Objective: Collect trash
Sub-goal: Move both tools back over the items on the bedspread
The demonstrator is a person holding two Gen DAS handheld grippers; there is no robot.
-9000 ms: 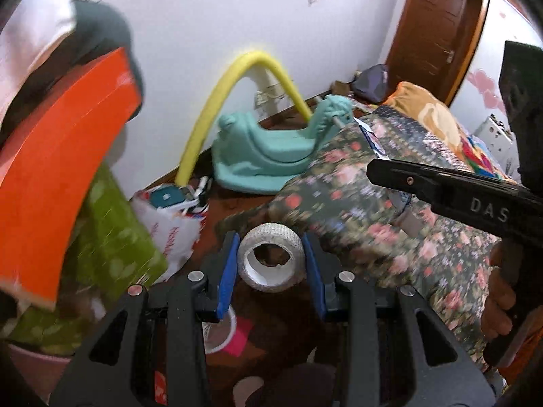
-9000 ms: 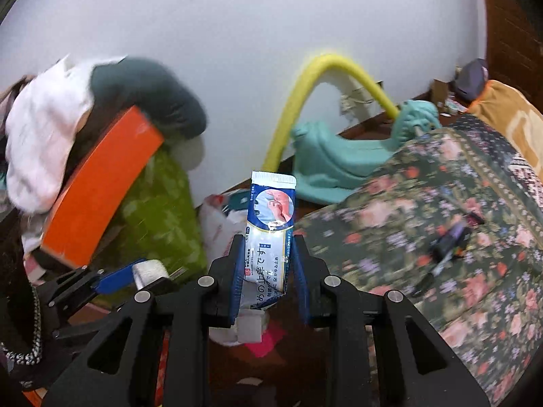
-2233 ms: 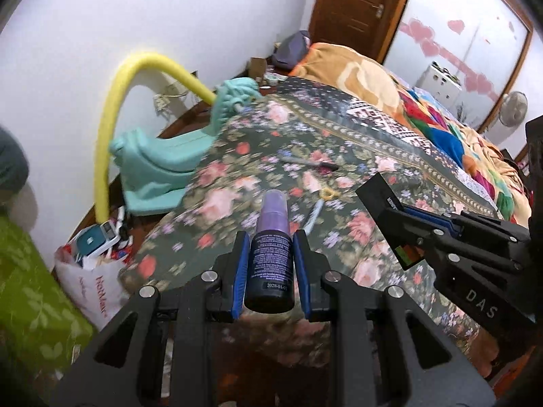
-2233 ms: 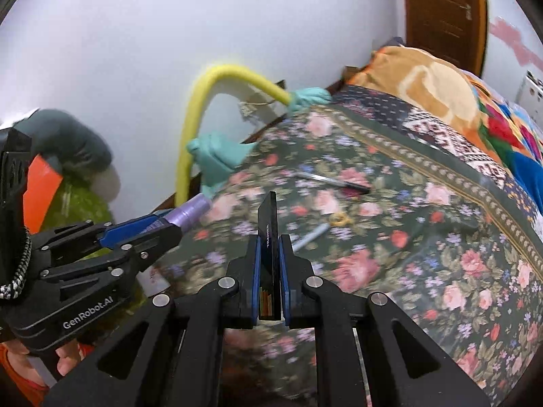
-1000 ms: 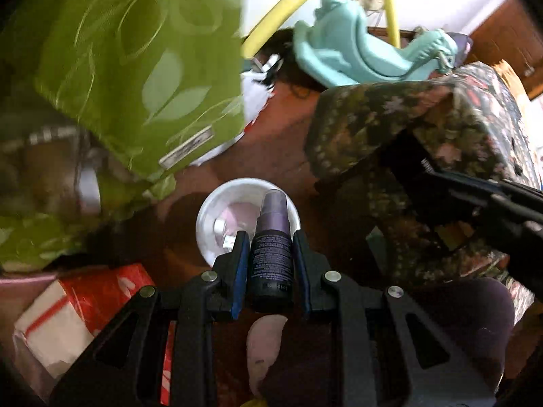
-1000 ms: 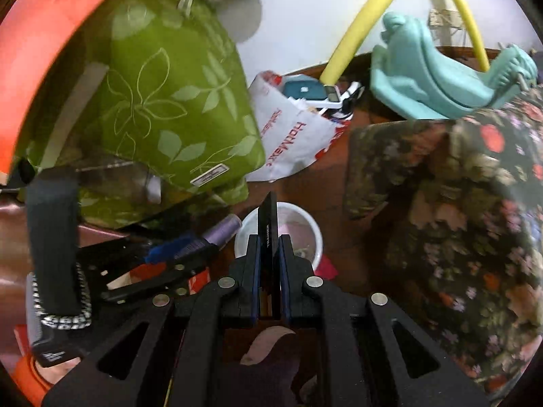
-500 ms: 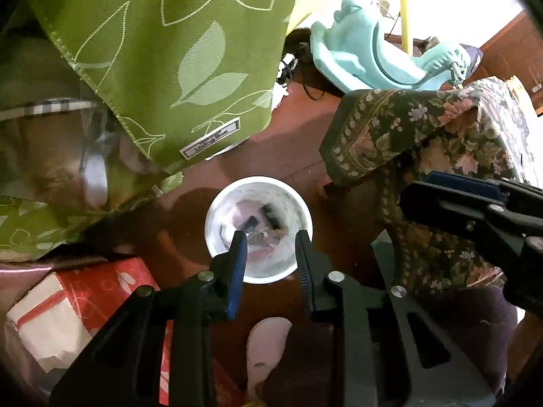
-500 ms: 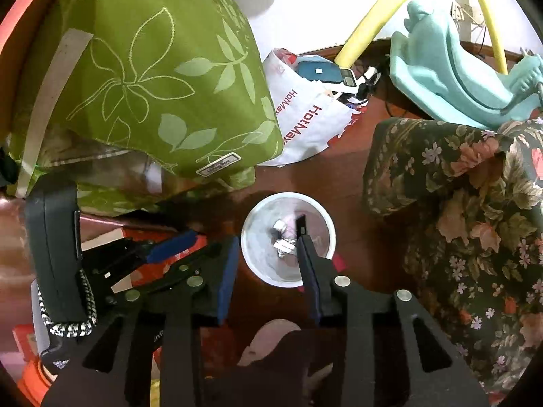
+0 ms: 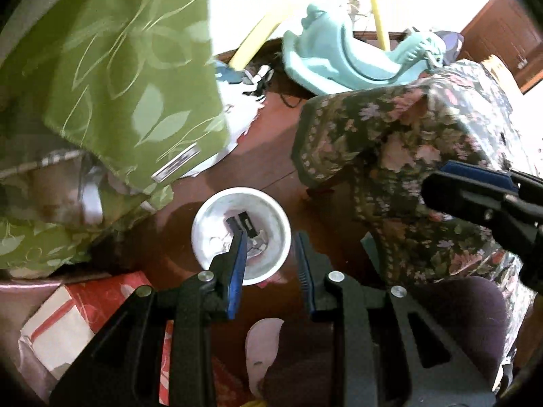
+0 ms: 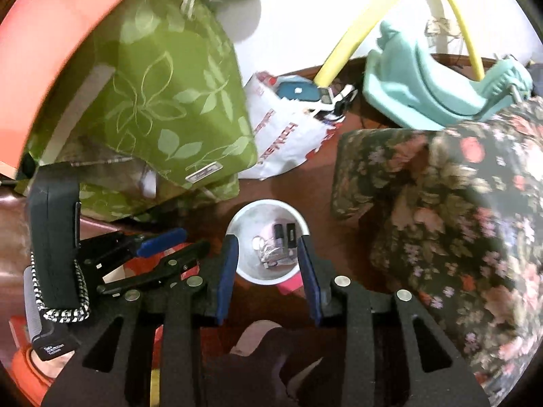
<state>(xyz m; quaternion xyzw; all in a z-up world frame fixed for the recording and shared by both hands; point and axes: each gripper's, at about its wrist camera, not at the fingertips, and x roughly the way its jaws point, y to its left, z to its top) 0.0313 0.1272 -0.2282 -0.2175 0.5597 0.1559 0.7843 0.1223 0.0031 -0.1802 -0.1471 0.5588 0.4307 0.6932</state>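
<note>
Looking straight down at a dark red-brown floor (image 10: pixel 298 186) in a cluttered bedroom. A white bin (image 10: pixel 244 254) stands on the floor, small in both views, with trash in it: two dark pieces (image 10: pixel 284 231) side by side and some crumpled silvery scraps (image 10: pixel 268 254). Bed corner under a floral bedspread (image 10: pixel 441 203) sits to the right of the bin. A green leaf-print bag (image 10: pixel 163 101) hangs over the left side, with a white printed plastic bag (image 10: pixel 281 146) just beyond it. A teal ride-on toy (image 10: pixel 424 88) and a yellow foam tube (image 10: pixel 342 47) stand against the white wall. A red-and-white box (image 9: pixel 68 322) lies on the floor at lower left in the left wrist view.

Left gripper (image 9: pixel 268 240) points down over the bin, jaws spread and empty, left finger overlapping the bin mouth. Right gripper (image 10: pixel 266 240) also points down, jaws released with nothing between them, the bin framed in the gap. In the right wrist view the left gripper sits low on the left, beside the bin. In the left wrist view the right gripper comes in from the right edge, over the bedspread.
</note>
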